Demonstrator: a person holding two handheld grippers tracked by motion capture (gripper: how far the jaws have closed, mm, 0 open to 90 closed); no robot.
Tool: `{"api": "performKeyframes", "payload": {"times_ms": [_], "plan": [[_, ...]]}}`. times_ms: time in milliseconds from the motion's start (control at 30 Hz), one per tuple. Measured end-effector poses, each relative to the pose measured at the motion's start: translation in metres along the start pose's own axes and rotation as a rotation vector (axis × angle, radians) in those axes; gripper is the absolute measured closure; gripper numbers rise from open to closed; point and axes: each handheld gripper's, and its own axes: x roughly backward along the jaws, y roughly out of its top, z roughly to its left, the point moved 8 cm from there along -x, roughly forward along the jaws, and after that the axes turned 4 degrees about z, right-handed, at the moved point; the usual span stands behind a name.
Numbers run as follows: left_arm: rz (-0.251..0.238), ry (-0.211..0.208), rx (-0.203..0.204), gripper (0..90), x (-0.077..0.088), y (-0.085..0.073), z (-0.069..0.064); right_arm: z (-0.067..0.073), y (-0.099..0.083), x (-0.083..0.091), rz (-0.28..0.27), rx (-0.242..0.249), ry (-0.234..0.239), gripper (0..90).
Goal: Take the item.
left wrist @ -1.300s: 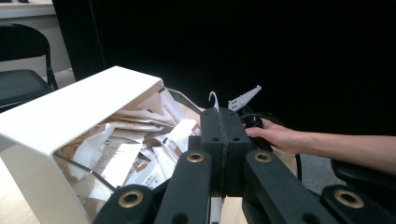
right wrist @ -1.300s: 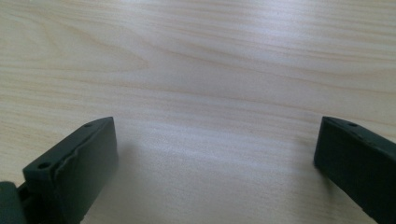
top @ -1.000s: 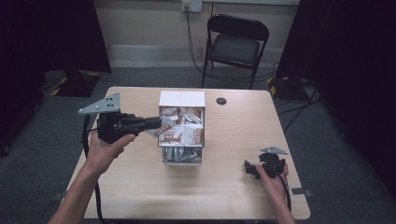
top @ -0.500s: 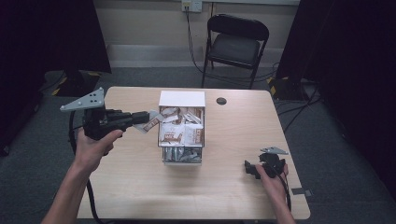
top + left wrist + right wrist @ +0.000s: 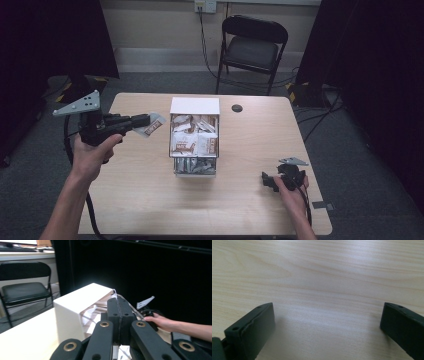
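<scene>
From the high view, the left gripper [image 5: 142, 121] pinches a small white-and-brown paper packet [image 5: 152, 126] above the wooden table's [image 5: 135, 195] left edge, just beside the white open-topped cardboard box [image 5: 194, 106] full of packets. In the left gripper view the jaws press together on the packet's thin edge. The right gripper view shows its jaws spread wide, idle near the right edge; one packet appears removed, many left.

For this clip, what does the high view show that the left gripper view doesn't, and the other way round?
High view alone: the packet is a white and brown wrapper, held off the box's left side above the table, and the round black disc lies behind the box. Left gripper view alone: the left hand-held gripper has its jaws pressed together, a white edge poking out at the tips. Both: the white box of packets, the folding chair, and the right hand-held gripper resting in the person's hand.
</scene>
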Motion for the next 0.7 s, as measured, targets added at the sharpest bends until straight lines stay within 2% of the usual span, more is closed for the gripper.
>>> {"api": "performKeyframes", "payload": {"times_ms": [233, 267, 400, 467, 600, 700], "plan": [[0.011, 0.029, 0.021, 90.0, 0.004, -0.006, 0.013, 0.000, 0.000, 0.000, 0.000, 0.000, 0.001, 0.0], [0.026, 0.053, 0.028, 90.0, 0.004, -0.009, 0.019, 0.000, 0.000, 0.000, 0.000, 0.001, 0.001, 0.0], [0.037, 0.065, 0.052, 90.0, 0.004, -0.017, 0.030, 0.000, 0.000, 0.000, 0.001, 0.000, 0.001, 0.0], [0.047, 0.097, 0.057, 90.0, 0.005, -0.021, 0.037, 0.000, 0.000, 0.000, 0.001, 0.000, 0.001, 0.0], [0.061, 0.119, 0.080, 90.0, 0.005, -0.028, 0.046, 0.000, 0.000, 0.000, 0.001, 0.001, 0.001, 0.0], [0.078, 0.134, 0.075, 90.0, 0.006, -0.033, 0.051, 0.000, 0.000, 0.000, 0.001, 0.000, 0.001, 0.0]]}}
